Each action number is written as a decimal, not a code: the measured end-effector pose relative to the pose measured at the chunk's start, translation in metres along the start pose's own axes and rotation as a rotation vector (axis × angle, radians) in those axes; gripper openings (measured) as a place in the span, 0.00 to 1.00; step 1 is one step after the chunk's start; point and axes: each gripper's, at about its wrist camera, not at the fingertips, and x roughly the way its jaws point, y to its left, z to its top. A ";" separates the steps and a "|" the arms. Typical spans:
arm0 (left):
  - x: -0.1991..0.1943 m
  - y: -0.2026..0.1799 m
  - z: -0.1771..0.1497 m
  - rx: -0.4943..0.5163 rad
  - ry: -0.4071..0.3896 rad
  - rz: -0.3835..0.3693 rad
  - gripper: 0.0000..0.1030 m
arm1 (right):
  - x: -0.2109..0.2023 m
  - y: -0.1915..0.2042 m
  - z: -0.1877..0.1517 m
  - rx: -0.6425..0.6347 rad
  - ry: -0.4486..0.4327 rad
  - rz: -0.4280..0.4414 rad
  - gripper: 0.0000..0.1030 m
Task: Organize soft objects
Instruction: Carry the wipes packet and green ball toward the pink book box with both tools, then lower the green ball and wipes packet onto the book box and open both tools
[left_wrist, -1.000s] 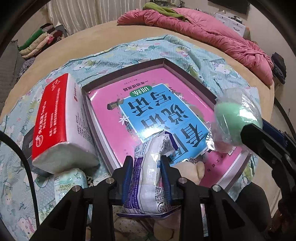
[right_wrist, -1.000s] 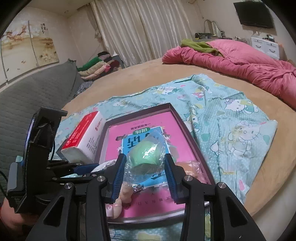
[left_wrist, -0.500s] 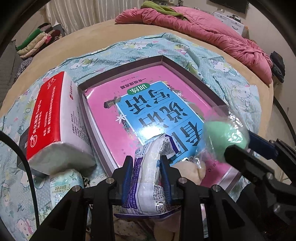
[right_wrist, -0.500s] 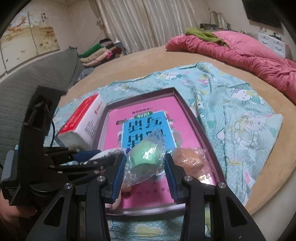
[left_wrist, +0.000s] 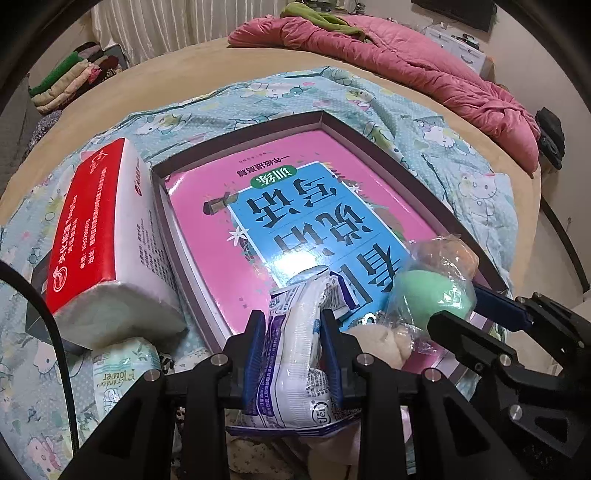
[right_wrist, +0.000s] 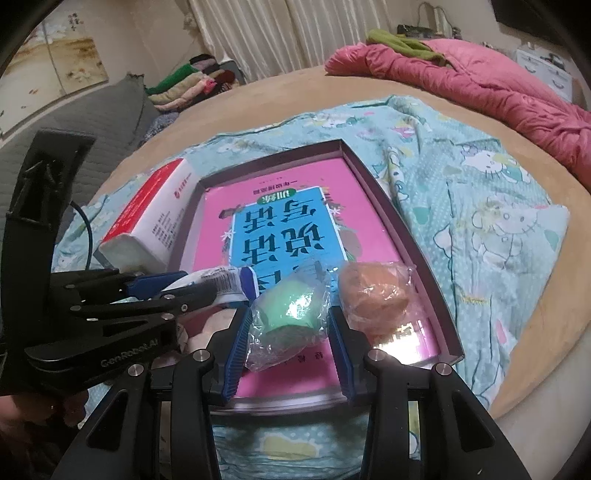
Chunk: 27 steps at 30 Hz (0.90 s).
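Note:
My left gripper (left_wrist: 293, 328) is shut on a white and purple tissue pack (left_wrist: 299, 354) and holds it above the near edge of the shallow box (left_wrist: 424, 184). A pink and blue book (left_wrist: 295, 206) lies in the box. My right gripper (right_wrist: 290, 332) is shut on a green ball in clear wrap (right_wrist: 291, 308), low over the box's near end; the green ball shows in the left wrist view (left_wrist: 428, 295) too. An orange wrapped ball (right_wrist: 373, 295) lies in the box just right of it. A beige plush toy (left_wrist: 376, 343) sits under the grippers.
A red and white tissue pack (left_wrist: 99, 236) leans on the box's left wall. A small tissue packet (left_wrist: 125, 369) lies beneath it. The box rests on a teal cartoon sheet (right_wrist: 480, 206) on a round bed. A pink quilt (right_wrist: 480, 81) lies at the far side.
My right gripper has lowered and moved left with the green ball, down beside the orange ball in the box. My left gripper has stayed shut on its tissue pack, almost still.

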 end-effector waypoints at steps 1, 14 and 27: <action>0.000 0.000 0.000 -0.001 0.000 -0.001 0.30 | 0.001 -0.001 0.000 0.004 0.002 -0.004 0.42; 0.003 -0.004 0.000 0.005 0.006 -0.015 0.30 | 0.009 0.009 0.000 -0.067 0.016 -0.102 0.43; 0.002 -0.001 0.000 -0.022 0.027 -0.044 0.40 | 0.005 0.004 0.002 -0.023 -0.014 -0.049 0.49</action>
